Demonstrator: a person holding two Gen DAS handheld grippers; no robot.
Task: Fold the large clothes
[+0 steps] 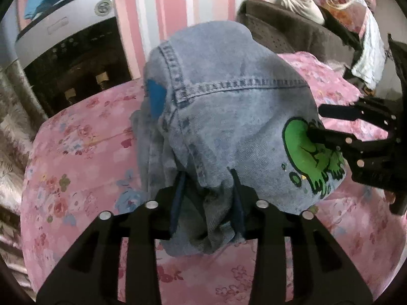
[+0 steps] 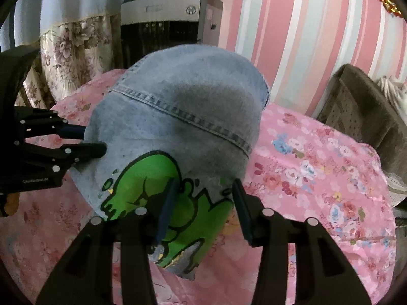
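Observation:
A folded light-blue denim garment [image 1: 229, 101] lies bunched on the pink floral bed cover [image 1: 84, 157]. It carries a green cartoon print [image 1: 305, 147] near its right end. My left gripper [image 1: 206, 172] stands open at the near edge, and a wad of denim sits loosely between its fingers. My right gripper [image 1: 314, 120] comes in from the right at the print. In the right wrist view the right gripper [image 2: 205, 181] is open astride the green print [image 2: 142, 185], with bed cover showing beside its right finger. The left gripper [image 2: 94, 139] is at the denim's [image 2: 183, 117] left edge.
A grey and black appliance [image 1: 71, 50] stands behind the bed against the pink striped wall. A brown basket [image 1: 285, 33] heaped with clothes sits at the back right. A floral curtain [image 2: 73, 56] hangs at the left.

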